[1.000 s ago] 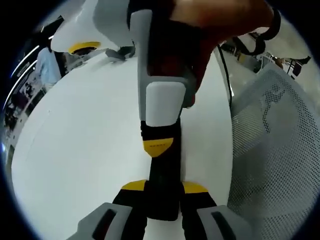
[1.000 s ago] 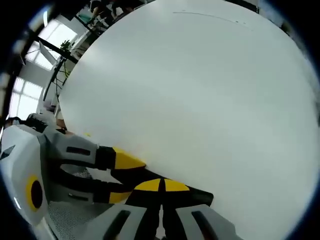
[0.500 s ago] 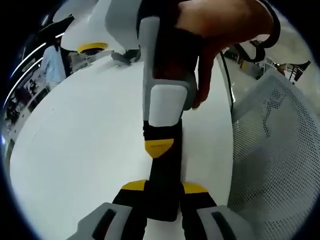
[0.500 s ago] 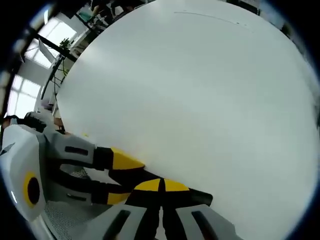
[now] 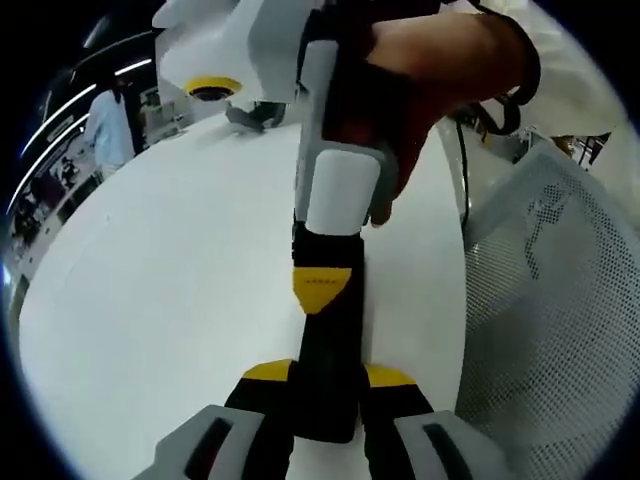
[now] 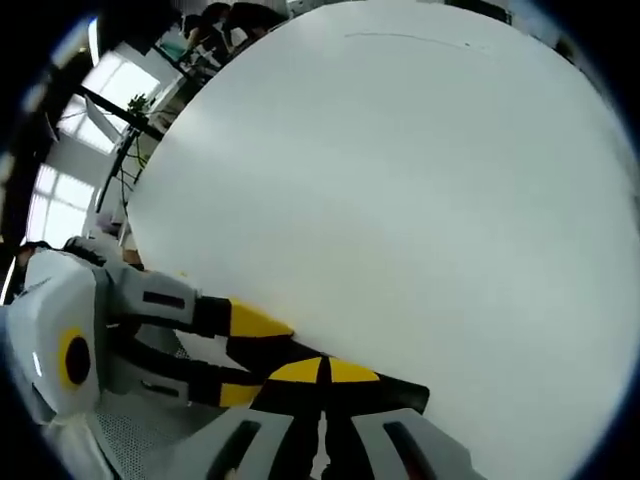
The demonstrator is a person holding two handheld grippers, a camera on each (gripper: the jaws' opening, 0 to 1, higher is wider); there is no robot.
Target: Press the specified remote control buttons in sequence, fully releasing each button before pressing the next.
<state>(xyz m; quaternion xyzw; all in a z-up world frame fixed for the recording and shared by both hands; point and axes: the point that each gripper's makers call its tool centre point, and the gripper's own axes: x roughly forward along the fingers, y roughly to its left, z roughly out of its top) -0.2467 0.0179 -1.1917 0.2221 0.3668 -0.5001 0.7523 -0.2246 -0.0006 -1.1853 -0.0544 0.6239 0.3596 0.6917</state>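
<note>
While my left gripper (image 5: 325, 385) is clamping the remote (image 5: 327, 350) over the table (image 5: 160, 300), my right gripper (image 6: 322, 378), jaws closed and empty, is touching its top.

Left gripper (image 5: 325, 385): jaws rise from the bottom of the left gripper view, yellow-tipped, closed on a black remote control (image 5: 326, 350) that runs forward between them.
Right gripper (image 5: 322, 282): enters the left gripper view from above, pointing down; its grey-white jaw ends in a black and yellow tip that sits on the upper face of the remote.
Right gripper, own view (image 6: 322, 378): the two yellow-tipped jaws meet along a thin seam, with no gap.
Hand (image 5: 420, 90): wraps the right gripper's body, fingers (image 5: 392, 190) curled down its side; a dark band circles the wrist.
Left gripper, seen from the right gripper view (image 6: 235, 350): comes in from the left, both jaws lying level.
</note>
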